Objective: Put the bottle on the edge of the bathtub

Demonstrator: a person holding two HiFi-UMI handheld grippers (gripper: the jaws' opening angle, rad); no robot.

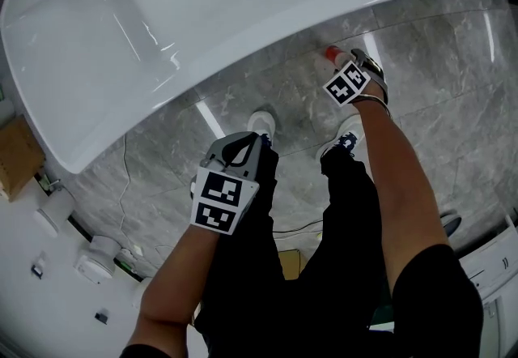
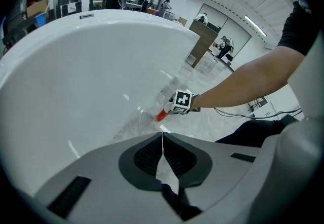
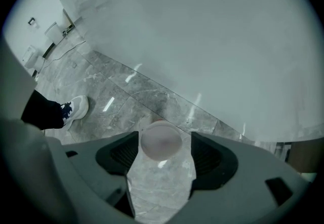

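Note:
A clear bottle with a red cap [image 1: 331, 53] lies on the grey floor close to the foot of the white bathtub [image 1: 162, 24]. My right gripper [image 1: 341, 64] reaches down to it at arm's length. In the right gripper view the bottle's round base [image 3: 161, 140] sits between the jaws, near the left pad, with a gap at the right pad; the gripper [image 3: 164, 137] is open. The left gripper view shows the red cap [image 2: 162, 114] beside the right gripper [image 2: 173, 108]. My left gripper [image 1: 243, 142] hangs shut and empty at knee height, its jaws meeting [image 2: 162, 138].
The tub's curved wall [image 3: 202, 40] overhangs the marble tiles [image 1: 453, 89]. The person's white shoes [image 1: 261, 123] [image 1: 350, 138] stand just short of the bottle. A cardboard box [image 1: 16, 158] and small white fittings [image 1: 95, 259] lie at the left. A cable [image 1: 295, 228] crosses the floor.

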